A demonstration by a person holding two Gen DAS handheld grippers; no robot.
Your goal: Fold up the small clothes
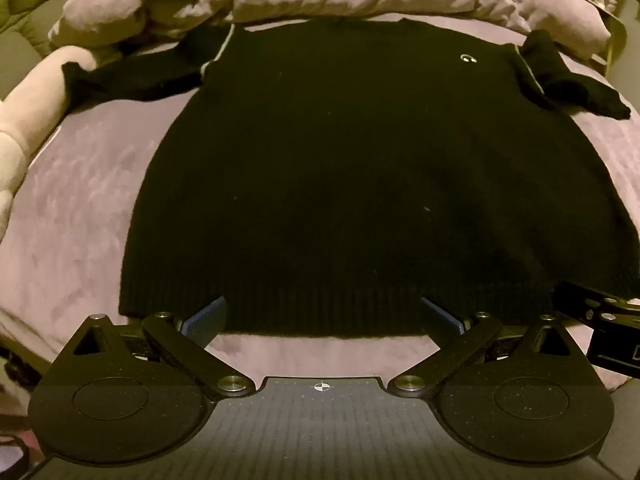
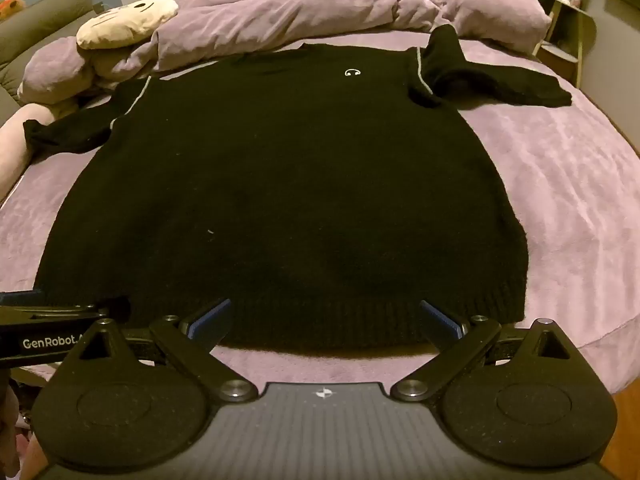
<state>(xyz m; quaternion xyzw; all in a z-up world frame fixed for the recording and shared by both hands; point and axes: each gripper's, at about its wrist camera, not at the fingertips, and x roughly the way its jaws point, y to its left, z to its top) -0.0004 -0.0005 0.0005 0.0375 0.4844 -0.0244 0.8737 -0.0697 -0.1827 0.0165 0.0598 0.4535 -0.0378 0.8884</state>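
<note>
Crumpled lilac duvet (image 2: pixel 320 4) behind; cream plush (image 2: pixel 128 20) atop lilac pillows (image 2: pixel 56 72).

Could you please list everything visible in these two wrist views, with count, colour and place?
sweater: one, black with a small white chest logo, spread flat on the bed, sleeves out to both sides.
bed cover: one, lilac, under the sweater.
duvet: one, lilac, bunched along the far edge of the bed.
plush pillow: one, cream with a drawn face, far left on the duvet.
long cushion: one, pale pink, along the bed's left edge.
side shelf: one, pale, far right beside the bed.
left claw: one, black with blue pads, open at the sweater's hem.
right claw: one, black with blue pads, open at the hem.
</note>
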